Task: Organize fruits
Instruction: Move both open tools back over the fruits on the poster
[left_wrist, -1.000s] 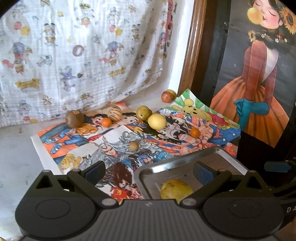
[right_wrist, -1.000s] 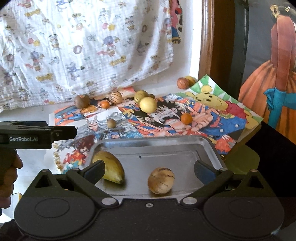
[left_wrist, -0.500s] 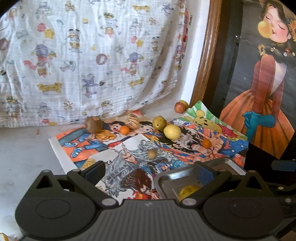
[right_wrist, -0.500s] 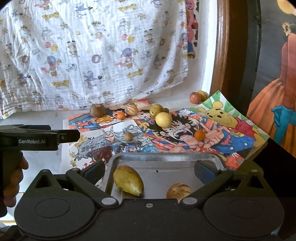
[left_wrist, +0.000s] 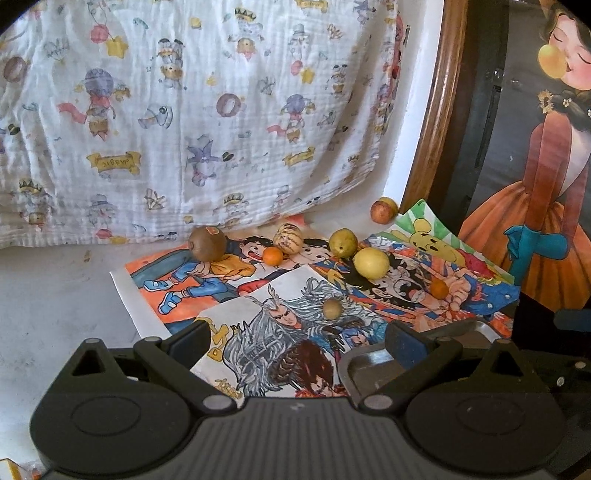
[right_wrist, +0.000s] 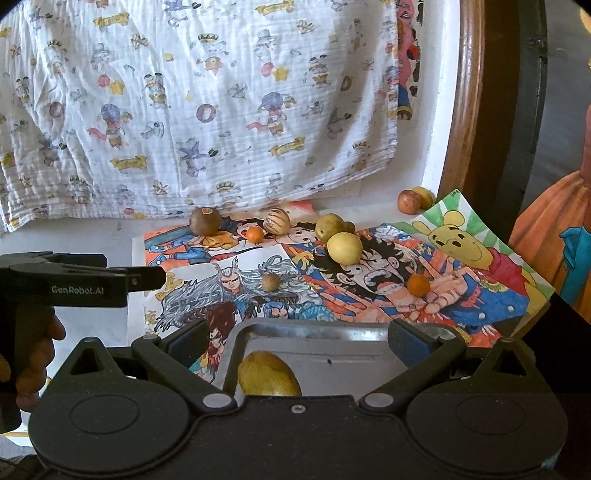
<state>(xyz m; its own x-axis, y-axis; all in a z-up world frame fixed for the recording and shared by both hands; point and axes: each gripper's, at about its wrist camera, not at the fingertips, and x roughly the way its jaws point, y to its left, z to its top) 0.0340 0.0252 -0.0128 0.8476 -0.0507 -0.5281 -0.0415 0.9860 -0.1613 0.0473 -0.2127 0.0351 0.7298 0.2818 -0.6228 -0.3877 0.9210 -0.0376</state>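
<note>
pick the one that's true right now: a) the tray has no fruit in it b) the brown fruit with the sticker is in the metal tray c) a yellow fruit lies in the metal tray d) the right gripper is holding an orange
c: in the right wrist view a yellow fruit lies inside the metal tray, while the brown stickered fruit sits far back on the poster and the right gripper is open with nothing between its fingers.

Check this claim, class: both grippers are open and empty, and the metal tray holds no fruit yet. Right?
Not quite. The tray already holds a yellow fruit, as the right wrist view shows. The left gripper and right gripper are indeed open and empty.
</note>
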